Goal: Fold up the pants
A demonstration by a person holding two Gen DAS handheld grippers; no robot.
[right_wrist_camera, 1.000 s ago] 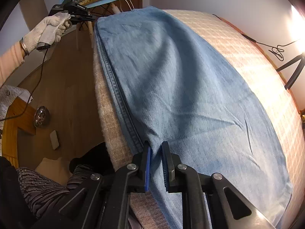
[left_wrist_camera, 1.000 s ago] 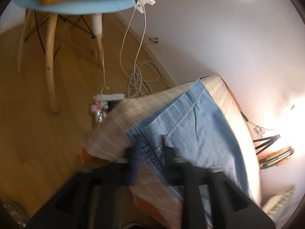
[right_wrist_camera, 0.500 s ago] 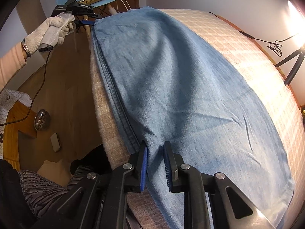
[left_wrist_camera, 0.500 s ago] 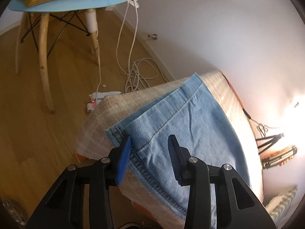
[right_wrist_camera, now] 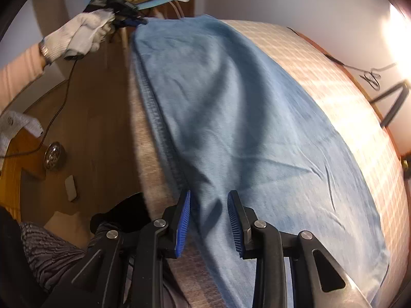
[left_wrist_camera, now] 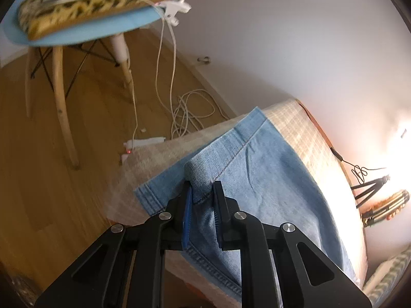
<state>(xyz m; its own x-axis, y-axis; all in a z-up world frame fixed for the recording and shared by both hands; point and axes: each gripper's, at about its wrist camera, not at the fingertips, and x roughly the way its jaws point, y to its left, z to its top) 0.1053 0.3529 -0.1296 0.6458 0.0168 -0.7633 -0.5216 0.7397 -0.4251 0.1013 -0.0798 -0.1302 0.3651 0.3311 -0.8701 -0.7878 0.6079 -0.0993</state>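
Light blue denim pants (right_wrist_camera: 244, 128) lie lengthwise on a beige checked surface (right_wrist_camera: 321, 71). In the left wrist view my left gripper (left_wrist_camera: 201, 192) is shut on a pinched-up fold of the pants' hem end (left_wrist_camera: 197, 177) near the surface's far corner. The same gripper shows in the right wrist view (right_wrist_camera: 133, 20), held by a white-gloved hand (right_wrist_camera: 82, 36). My right gripper (right_wrist_camera: 209, 205) is open, its blue pads on either side of the pants' near edge without gripping it.
A blue chair (left_wrist_camera: 77, 33) with a leopard-print cushion (left_wrist_camera: 97, 18) stands on the wooden floor past the surface. White cables (left_wrist_camera: 190, 113) and a power strip (left_wrist_camera: 143, 143) lie by the wall. A black tripod (left_wrist_camera: 370, 187) stands at the right.
My left gripper has closed on the hem end of the pants and lifted a fold. My right gripper has opened and let go of the pants' edge.
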